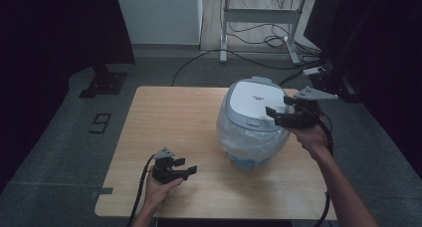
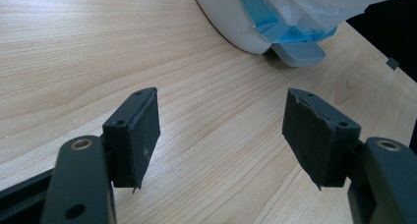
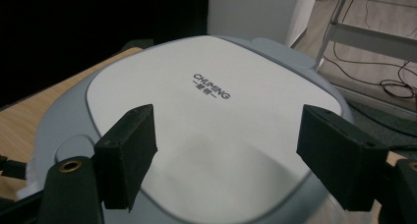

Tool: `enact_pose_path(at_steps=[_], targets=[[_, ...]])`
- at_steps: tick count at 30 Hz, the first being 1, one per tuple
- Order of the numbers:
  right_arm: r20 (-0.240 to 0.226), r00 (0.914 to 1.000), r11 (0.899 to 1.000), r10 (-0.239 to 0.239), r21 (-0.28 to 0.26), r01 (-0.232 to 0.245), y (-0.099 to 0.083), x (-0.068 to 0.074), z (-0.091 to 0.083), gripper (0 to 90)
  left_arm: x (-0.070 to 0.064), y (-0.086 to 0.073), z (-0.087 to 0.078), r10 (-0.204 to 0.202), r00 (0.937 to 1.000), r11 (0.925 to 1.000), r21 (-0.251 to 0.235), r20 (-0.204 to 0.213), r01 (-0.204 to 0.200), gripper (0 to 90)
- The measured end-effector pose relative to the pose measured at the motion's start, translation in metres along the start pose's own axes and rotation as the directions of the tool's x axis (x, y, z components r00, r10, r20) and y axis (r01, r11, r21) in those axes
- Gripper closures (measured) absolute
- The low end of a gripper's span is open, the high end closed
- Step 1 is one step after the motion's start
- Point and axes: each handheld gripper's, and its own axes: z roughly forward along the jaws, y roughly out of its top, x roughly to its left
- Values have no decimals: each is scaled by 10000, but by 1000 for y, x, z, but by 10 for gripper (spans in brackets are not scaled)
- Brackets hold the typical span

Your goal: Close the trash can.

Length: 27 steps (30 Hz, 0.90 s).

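Overhead, right tongs (image 1: 278, 111) gape above the rice cooker (image 1: 249, 122) lid.

A: Item one, left gripper (image 1: 185, 166)?
B: Held in the left hand (image 1: 158, 188), at about seven o'clock in the high view. Jaws parted wide, nothing between them, pointing toward three o'clock. Forearm enters from six o'clock; cable trails back beside it.

A: Item two, right gripper (image 1: 278, 111)?
B: Held in the right hand (image 1: 311, 136), at about three o'clock, raised higher. Jaws spread wide, empty, aimed toward nine o'clock. Forearm runs in from five o'clock, cable alongside.
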Motion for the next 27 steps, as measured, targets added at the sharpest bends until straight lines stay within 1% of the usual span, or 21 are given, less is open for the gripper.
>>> enact_pose_path(at_steps=[4, 8, 13, 16, 18, 20, 23, 27], targets=[[-48, 9998, 9990, 213, -384, -214, -8, -5, -21, 226, 1, 0, 0, 40, 10000, 10000, -13, -59, -40, 301], [-56, 9992, 9978, 401, -524, -404, -22, -12, -39, 225, 2, 0, 1, 43, 9999, 10000, 1, -144, -43, 303], [-4, 9982, 9945, 594, -865, -592, -48, -20, -57, 226, 3, -2, 1, 52, 9997, 10000, -3, -238, -52, 305], [59, 9965, 9919, 836, -969, -826, -68, -24, -64, 227, 4, -2, 3, 43, 9995, 10000, 19, -313, -43, 306], [114, 9952, 9905, 972, -986, -956, -80, -26, -67, 229, 5, -3, 3, 74, 9993, 10000, 54, -370, -72, 307], [197, 9928, 9884, 1179, -987, -1154, -96, -28, -68, 234, 5, -3, 3, 78, 9992, 10000, 59, -402, -76, 308], [230, 9884, 9850, 1500, -896, -1474, -118, -30, -66, 239, 6, -4, 2, 78, 9990, 10000, 34, -429, -76, 308], [202, 9776, 9758, 2096, -681, -2078, -150, -34, -59, 240, 7, -4, 2, 66, 9988, 10000, 38, -487, -64, 309]])
